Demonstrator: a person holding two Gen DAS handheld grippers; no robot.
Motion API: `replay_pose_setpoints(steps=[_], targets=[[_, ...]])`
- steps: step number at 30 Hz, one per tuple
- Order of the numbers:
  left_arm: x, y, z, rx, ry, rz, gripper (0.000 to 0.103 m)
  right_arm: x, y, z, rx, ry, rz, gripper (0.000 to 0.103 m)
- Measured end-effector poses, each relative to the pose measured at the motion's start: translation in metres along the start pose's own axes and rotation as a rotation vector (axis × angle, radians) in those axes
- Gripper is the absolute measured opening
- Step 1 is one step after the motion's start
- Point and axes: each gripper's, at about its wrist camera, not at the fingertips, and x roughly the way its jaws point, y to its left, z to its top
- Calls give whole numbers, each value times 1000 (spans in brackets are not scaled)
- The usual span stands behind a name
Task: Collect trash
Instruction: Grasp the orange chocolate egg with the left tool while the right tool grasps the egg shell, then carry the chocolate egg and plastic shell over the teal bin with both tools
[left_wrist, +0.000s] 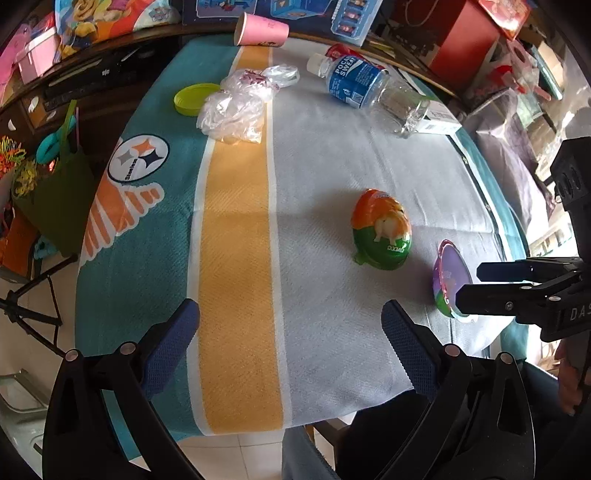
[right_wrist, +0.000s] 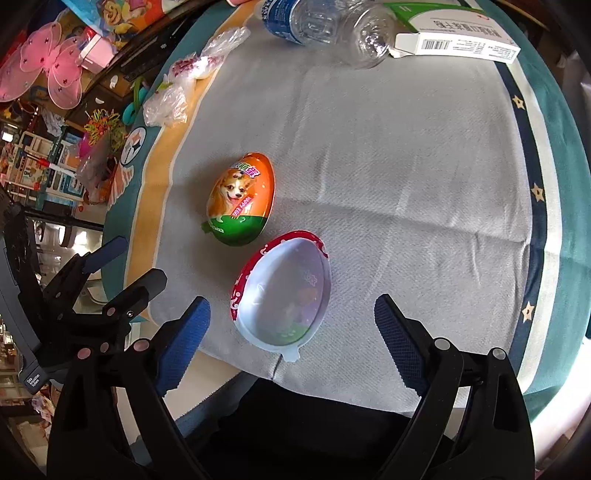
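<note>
Where left wrist shows pink cup, right wrist barcoded box

Bright daylight floods both fisheye views from the right, blowing out that edge, laying a soft shadow band across the tablecloth, while curved margins smear and darken toward the corners.

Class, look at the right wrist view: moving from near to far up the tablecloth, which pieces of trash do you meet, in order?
Open egg half → orange egg → plastic bags → bottle
</note>
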Motion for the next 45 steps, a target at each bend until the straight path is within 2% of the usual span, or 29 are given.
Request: replay_pose_setpoints(steps=[3,6,8,13,23,27,29,30,31,34,39,45], targets=[[2,5,-2,-10,8,0,99,6,2,1,-14,-3,-11,85],[4,7,-3,-10,8,2,99,12,5,3,-28,-3,-17,76],[7,7,-1,-6,12,3,99,9,7,2,-55,-26,-31,55],[11,-8,8,23,14,-12,99,0,-10,2,-11,-54,-1,55],[25,-63,33,131,-14,-39,98,-22,-58,-4,110,-103,27,55],[35,-80,38,171,-7,-24,85,-27,-70,-4,141,-117,34,55],[43,-86,38,187,4,-13,65,-28,-76,-5,155,-122,38,55],[44,-90,38,202,-11,19,62,-28,-80,-5,163,-124,42,55],[45,-94,36,220,-21,49,50,-29,-82,-6,167,-126,44,55],[44,-98,37,216,-24,45,50,-31,-87,-8,180,-137,50,55],[35,-97,48,148,-25,1,49,-38,-100,-10,207,-161,67,55],[23,-120,57,171,-37,-27,50,-50,-123,-12,254,-195,90,55]])
